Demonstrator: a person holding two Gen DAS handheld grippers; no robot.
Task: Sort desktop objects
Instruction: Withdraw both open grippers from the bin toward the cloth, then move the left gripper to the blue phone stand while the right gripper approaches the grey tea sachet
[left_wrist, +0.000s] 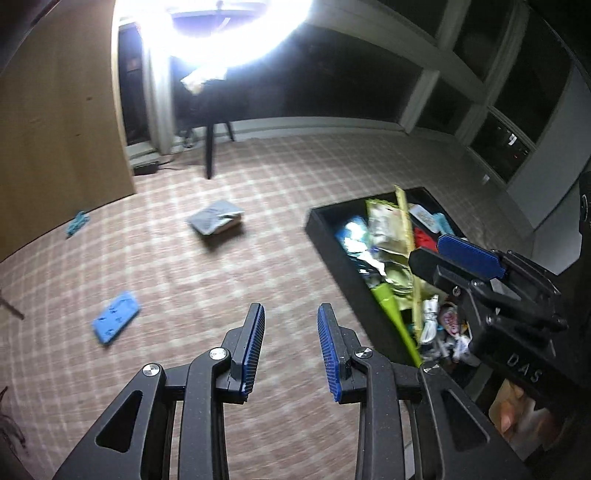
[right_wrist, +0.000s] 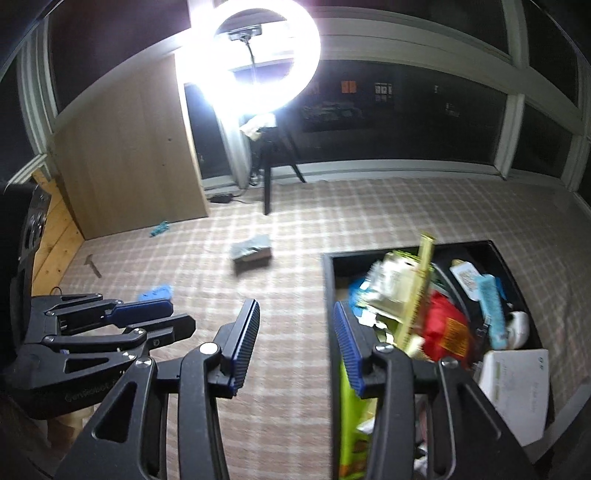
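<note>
Surface (left_wrist: 258, 184): checked cloth, things scattered on it.
Box (right_wrist: 328, 280): black, crammed with packets, right of both grippers.
Left gripper (left_wrist: 291, 350): jaws partly open, empty.
Right gripper (right_wrist: 295, 339): jaws apart, empty, at box's left wall.
Blue case (left_wrist: 116, 321): left of left jaws, apart.

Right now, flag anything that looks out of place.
The black tray is overstuffed, a yellow ruler jutting up askew. A blue case and grey packet lie loose on the checked cloth.
</note>
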